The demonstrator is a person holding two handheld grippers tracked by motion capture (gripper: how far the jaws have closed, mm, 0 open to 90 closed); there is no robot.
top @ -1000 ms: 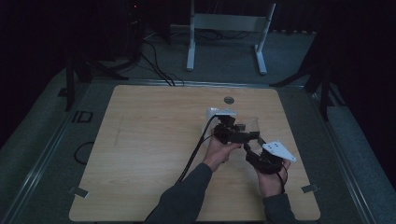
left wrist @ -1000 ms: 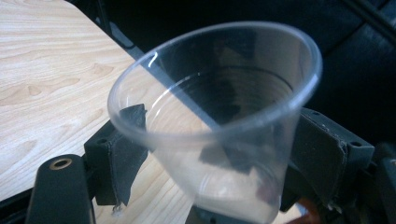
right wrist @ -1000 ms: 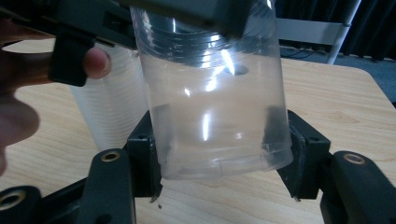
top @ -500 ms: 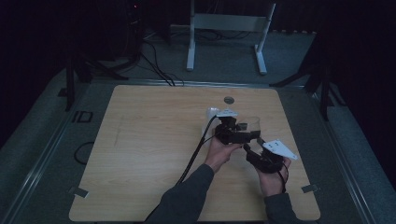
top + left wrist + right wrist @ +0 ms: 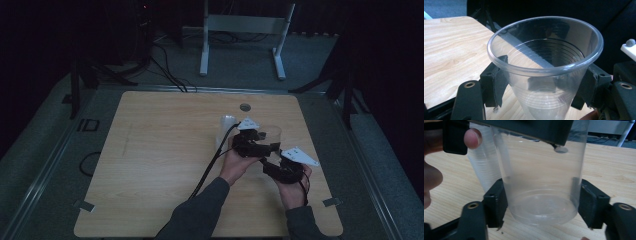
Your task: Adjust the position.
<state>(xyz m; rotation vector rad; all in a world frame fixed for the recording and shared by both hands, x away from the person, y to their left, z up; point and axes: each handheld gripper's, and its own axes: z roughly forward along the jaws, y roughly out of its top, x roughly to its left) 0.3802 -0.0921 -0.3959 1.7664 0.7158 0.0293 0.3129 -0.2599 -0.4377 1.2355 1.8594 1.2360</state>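
Since a second ago, left gripper edged in slightly, jaws just been closing, now clamped on the clear plastic cup below its rim. Right gripper unmoved, pads touching the cup's base from both sides, clamped as far as can be told. Cup upright near table's right edge, just beside stack of cups. No readable writing or brand anywhere.

High view dim, dark surroundings — gripper views brighter, with slightly soft close focus.
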